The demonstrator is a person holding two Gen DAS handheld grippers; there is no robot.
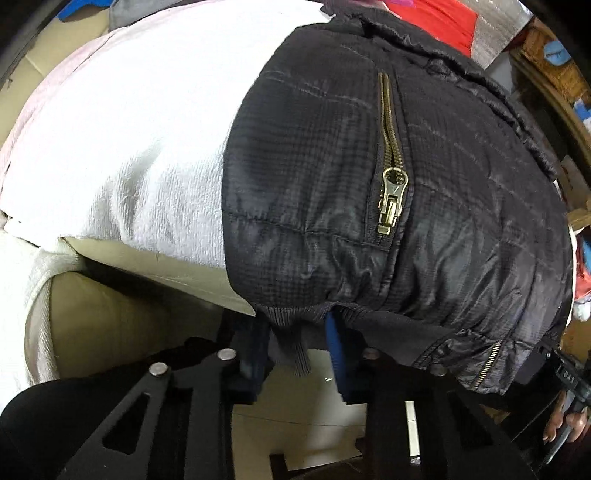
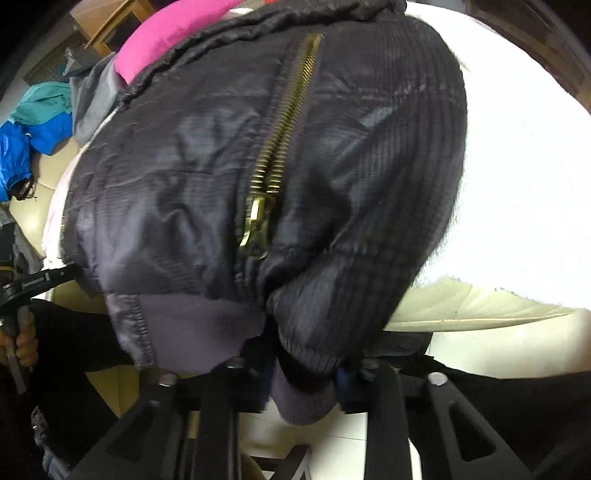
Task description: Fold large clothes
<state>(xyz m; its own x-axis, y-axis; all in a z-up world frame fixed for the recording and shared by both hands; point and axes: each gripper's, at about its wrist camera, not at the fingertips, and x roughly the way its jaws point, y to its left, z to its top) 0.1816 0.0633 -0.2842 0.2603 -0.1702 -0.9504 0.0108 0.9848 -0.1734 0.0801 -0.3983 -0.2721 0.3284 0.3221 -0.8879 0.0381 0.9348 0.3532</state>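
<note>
One black quilted jacket (image 1: 406, 192), centre frame, draped over a white towel (image 1: 129, 129).
Soft, slippery shell, bulky but light; left gripper (image 1: 295, 354) and right gripper (image 2: 303, 373) each clamped on its ribbed hem; best held there.

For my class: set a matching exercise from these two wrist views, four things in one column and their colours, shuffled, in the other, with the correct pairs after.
Things:
1. jacket
2. zipper pull
3. towel
4. cushion

Colours:
A. pink
B. white
C. black
D. brass

Pairs: 1-C, 2-D, 3-B, 4-A.

The left gripper and the right gripper each pinch the jacket's ribbed hem.
</note>
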